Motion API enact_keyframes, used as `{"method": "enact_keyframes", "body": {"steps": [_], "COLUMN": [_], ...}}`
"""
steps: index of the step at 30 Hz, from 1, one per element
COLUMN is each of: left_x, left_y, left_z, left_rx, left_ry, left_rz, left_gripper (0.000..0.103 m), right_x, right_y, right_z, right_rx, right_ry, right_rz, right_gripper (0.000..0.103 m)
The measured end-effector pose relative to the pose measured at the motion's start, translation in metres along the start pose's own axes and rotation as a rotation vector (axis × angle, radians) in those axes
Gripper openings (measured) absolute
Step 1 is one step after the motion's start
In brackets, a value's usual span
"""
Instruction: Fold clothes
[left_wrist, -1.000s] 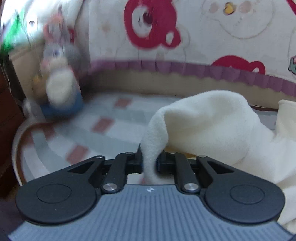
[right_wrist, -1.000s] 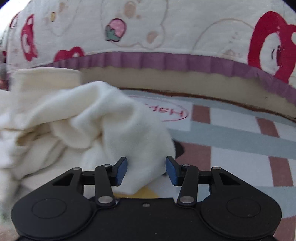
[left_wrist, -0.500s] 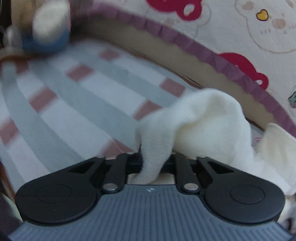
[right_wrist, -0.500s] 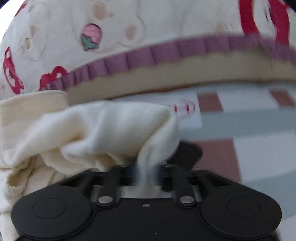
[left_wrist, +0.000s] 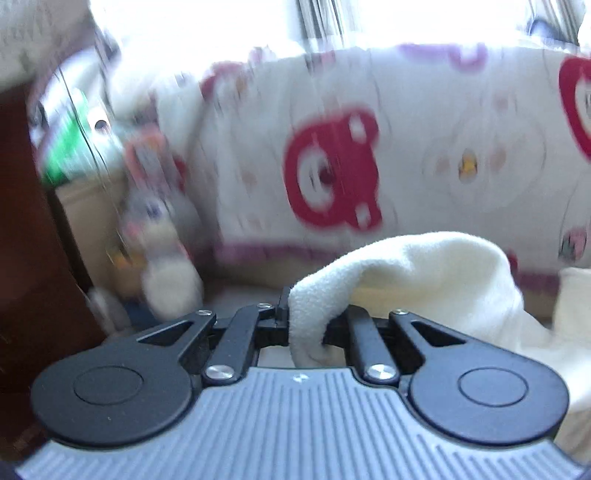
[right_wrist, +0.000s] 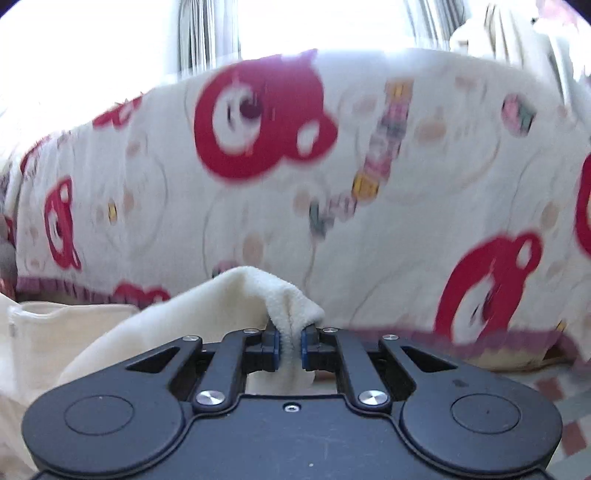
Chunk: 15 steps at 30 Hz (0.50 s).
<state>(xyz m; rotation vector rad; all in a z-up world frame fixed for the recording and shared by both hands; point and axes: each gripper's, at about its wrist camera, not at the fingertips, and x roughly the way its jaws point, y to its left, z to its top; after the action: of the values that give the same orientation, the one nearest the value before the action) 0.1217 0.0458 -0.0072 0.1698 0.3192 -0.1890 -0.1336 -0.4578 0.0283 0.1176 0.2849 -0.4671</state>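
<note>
While both claws grip it, cream fleece garment (left_wrist: 436, 280) bunched at lower centre of each view, left gripper (left_wrist: 306, 325) pinched on one fold, right gripper (right_wrist: 290, 345) clamped on another, bear-print blanket (right_wrist: 369, 177) blurred behind, plush toy (left_wrist: 159, 221) at left.

Bear-print cover (right_wrist: 332, 206) drapes the furniture — bright curtained window (right_wrist: 207, 33) behind.

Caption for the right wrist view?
Right gripper shut on cream fleece garment, bear-print blanket behind.
</note>
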Motion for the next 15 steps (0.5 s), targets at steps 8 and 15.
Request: {"method": "enact_keyframes", "body": {"steps": [8, 15], "left_x": [-0.121, -0.186], "left_y": [0.057, 0.082], "left_z": [0.044, 0.049], "left_rx": [-0.022, -0.068], "left_ry": [-0.238, -0.346], "left_rz": [-0.022, -0.080], "left_gripper": [0.009, 0.009], "right_x": [-0.114, -0.203], "right_y": [-0.013, -0.019], "right_z": [0.057, 0.098], "right_rx": [-0.080, -0.167], "right_ry": [-0.160, -0.292], "right_rz": [0.016, -0.007], "right_gripper": [0.010, 0.010]}}
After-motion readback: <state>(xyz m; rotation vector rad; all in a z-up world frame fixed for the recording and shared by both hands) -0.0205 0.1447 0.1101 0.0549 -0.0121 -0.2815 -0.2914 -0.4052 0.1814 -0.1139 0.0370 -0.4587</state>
